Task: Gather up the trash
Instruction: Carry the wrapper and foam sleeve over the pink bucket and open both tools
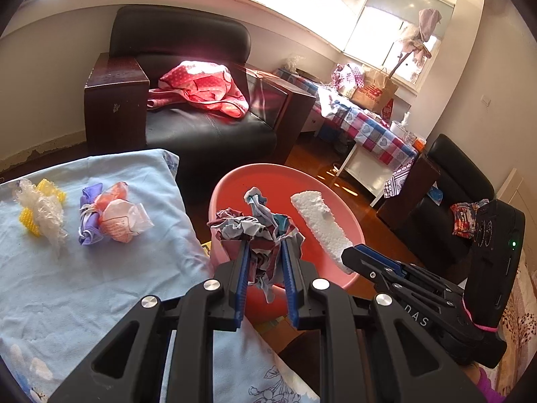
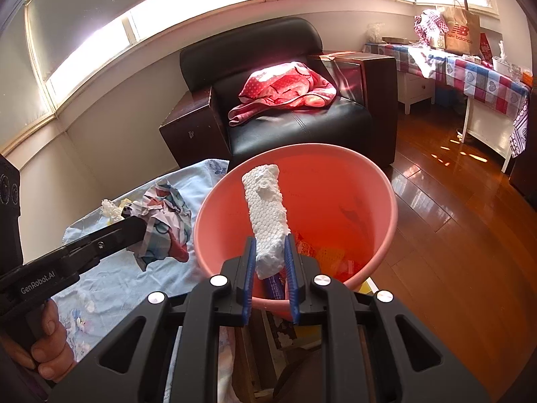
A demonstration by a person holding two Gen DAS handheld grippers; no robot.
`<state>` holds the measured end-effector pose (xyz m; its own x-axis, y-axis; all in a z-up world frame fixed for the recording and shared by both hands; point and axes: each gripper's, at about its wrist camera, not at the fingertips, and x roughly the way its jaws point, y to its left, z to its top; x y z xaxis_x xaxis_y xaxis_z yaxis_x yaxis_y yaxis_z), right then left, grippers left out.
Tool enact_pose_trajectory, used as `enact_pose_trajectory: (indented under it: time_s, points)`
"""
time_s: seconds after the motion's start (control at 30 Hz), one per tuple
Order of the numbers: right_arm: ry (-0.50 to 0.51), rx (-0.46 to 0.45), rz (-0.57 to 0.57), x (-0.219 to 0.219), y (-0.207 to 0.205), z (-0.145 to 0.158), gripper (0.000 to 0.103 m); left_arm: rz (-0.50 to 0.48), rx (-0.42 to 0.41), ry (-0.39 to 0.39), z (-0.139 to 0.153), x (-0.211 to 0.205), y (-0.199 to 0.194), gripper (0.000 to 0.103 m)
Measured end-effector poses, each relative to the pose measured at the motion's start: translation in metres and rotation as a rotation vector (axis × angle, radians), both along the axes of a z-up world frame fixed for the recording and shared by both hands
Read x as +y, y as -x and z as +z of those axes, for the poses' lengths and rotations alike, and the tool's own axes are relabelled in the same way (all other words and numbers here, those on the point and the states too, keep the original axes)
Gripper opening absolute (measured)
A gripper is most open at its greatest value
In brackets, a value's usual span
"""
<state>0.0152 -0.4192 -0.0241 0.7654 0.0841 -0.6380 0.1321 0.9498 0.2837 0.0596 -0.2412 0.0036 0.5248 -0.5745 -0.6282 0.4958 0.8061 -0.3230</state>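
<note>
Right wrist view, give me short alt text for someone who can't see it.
The right tongs grip a white foam piece over a pink bucket holding some trash. At left, the left tongs hold crumpled printed paper above a light blue cloth.

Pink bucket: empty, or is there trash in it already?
Not empty. Through the pink bucket mouth, the right wrist view shows colourful wrappers lying at its bottom.

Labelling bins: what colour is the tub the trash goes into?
Salmon pink tub, plain, no pattern. Right wrist view shows it best.
</note>
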Motion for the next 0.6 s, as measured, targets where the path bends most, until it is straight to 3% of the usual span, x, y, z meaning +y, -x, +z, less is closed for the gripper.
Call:
enact_pose_trajectory:
  time_s: [0.43, 0.6]
  points:
    - [0.004, 0.038, -0.016, -0.008, -0.008, -0.013, 0.018, -0.059, 0.061, -0.034, -0.026, -0.043, -0.016, 0.021]
    - [-0.013, 0.071, -0.040, -0.008, -0.012, -0.016, 0.018, -0.049, 0.070, -0.025, -0.028, -0.041, -0.015, 0.035]
